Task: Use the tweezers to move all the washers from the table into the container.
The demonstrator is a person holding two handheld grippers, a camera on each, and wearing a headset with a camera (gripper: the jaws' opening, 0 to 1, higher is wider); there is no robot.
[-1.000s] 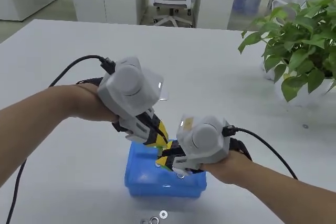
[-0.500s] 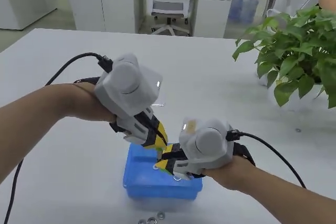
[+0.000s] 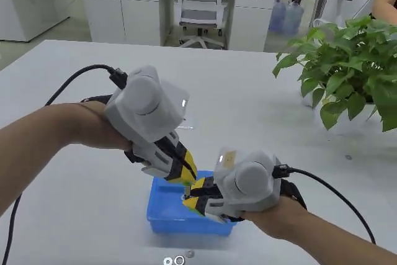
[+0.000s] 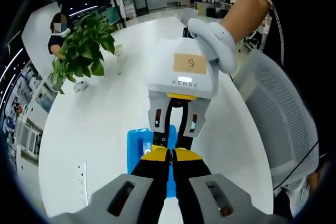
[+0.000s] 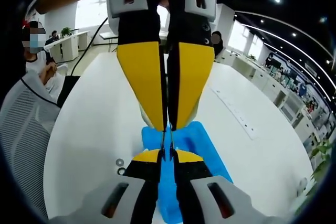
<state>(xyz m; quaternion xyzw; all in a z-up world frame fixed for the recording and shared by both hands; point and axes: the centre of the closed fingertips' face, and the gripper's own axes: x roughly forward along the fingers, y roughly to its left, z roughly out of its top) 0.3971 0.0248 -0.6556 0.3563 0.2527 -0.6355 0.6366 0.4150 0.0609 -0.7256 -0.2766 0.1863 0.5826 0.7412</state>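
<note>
Blue container (image 3: 162,215), white table (image 3: 248,103), yellow-and-black fingers (image 3: 186,169).

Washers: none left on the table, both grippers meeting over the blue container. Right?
Wrong: a few washers lie on the table beside the blue container, per the head view. The left gripper and right gripper do meet over it.

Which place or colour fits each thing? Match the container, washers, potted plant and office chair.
1 container
2 washers
3 potted plant
4 office chair

A beyond the table's far edge
B blue
C on the table, right in head view
D on the table, nearer the person than the container

Pairs: 1-B, 2-D, 3-C, 4-A
</note>
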